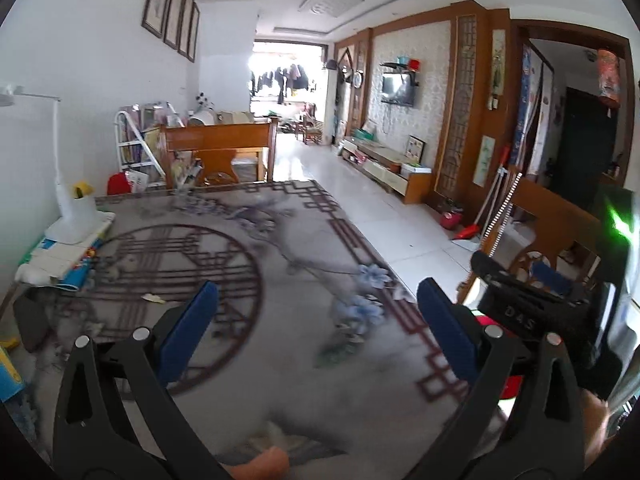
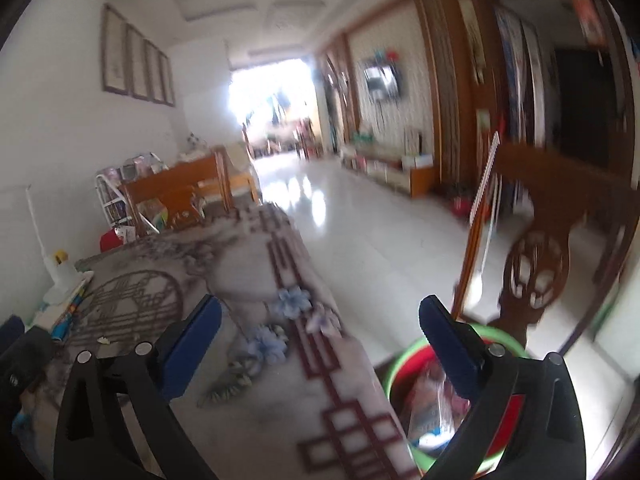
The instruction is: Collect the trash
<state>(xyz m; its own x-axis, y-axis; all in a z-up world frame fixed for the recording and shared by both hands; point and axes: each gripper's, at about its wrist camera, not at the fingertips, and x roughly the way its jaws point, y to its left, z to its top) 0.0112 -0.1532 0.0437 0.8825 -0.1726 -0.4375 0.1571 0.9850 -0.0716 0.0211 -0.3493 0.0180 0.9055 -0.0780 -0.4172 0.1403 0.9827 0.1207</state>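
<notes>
My left gripper [image 1: 318, 294] is open and empty above the patterned table cloth [image 1: 248, 264]. A small pale scrap of trash [image 1: 154, 298] lies on the cloth, ahead and to the left of my left finger. My right gripper [image 2: 320, 312] is open and empty at the table's right edge. Below its right finger stands a red bin with a green rim [image 2: 404, 364], holding crumpled wrappers [image 2: 428, 404]. The same scrap shows small in the right wrist view [image 2: 104, 340]. The right gripper's body shows at the right in the left wrist view [image 1: 532, 312].
A white desk lamp [image 1: 72, 208] stands on a stack of books [image 1: 68, 252] at the table's left. A dark pouch [image 1: 32, 320] lies at the left edge. A wooden chair [image 2: 536, 248] stands right of the bin. A broom and dustpan [image 1: 480, 224] lean beyond.
</notes>
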